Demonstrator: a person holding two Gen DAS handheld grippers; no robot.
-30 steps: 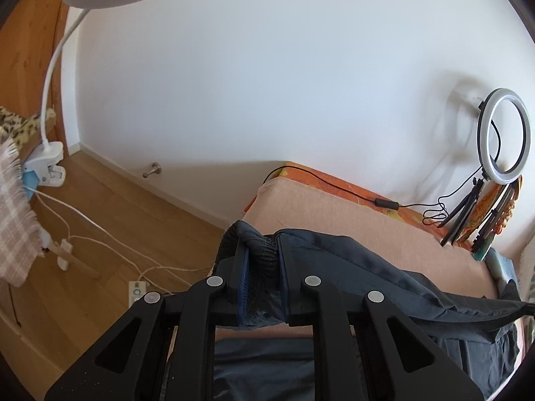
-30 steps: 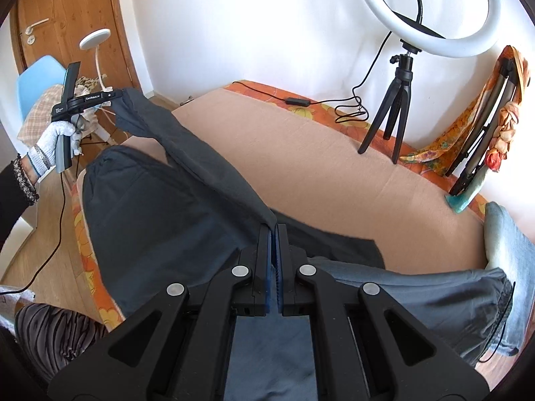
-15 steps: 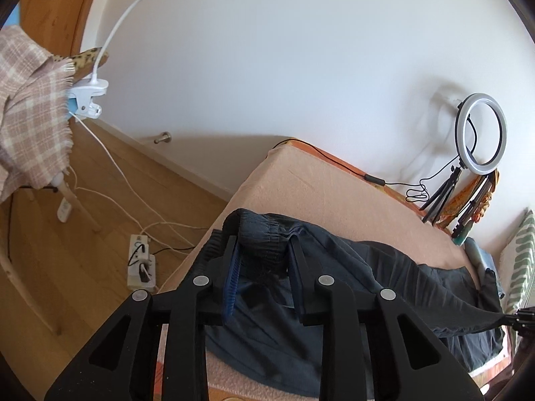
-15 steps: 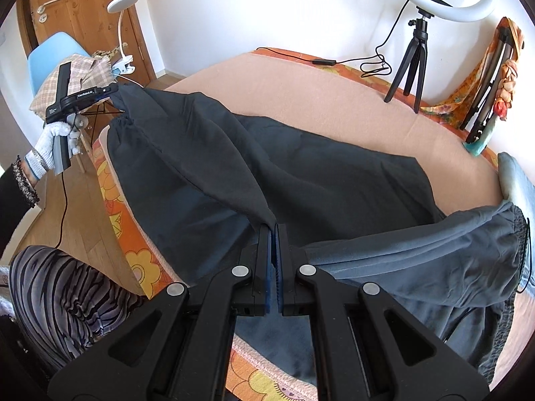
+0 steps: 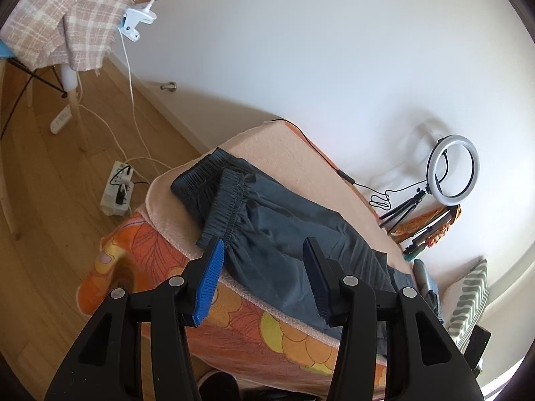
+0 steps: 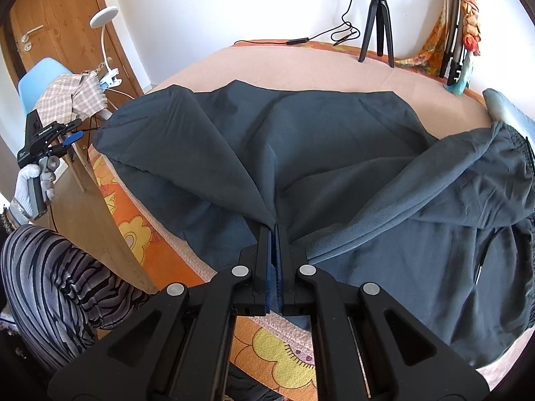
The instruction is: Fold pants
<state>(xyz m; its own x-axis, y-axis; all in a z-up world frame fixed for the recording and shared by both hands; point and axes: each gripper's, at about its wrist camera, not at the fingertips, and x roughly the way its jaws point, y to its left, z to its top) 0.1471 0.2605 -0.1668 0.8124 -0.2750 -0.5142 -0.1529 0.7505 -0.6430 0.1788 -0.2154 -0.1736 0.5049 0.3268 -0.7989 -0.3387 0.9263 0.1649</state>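
Note:
Dark grey pants lie spread on the peach blanket of a bed. In the left wrist view the pants show their elastic waistband near the bed's corner. My left gripper is open and empty, just above and short of the waistband edge; it also shows at the far left of the right wrist view. My right gripper is shut on a fold of the pants fabric, lifting it into a ridge near the bed's front edge.
A ring light on a tripod stands at the bed's far side with a cable. A chair with a plaid cloth and a clip lamp stand left. A power strip lies on the wood floor. A person's striped leg is near.
My left gripper has opened, let go of the waistband and pulled back; the waistband now lies on the bed. My right gripper has kept its hold and drawn the fabric toward the front edge.

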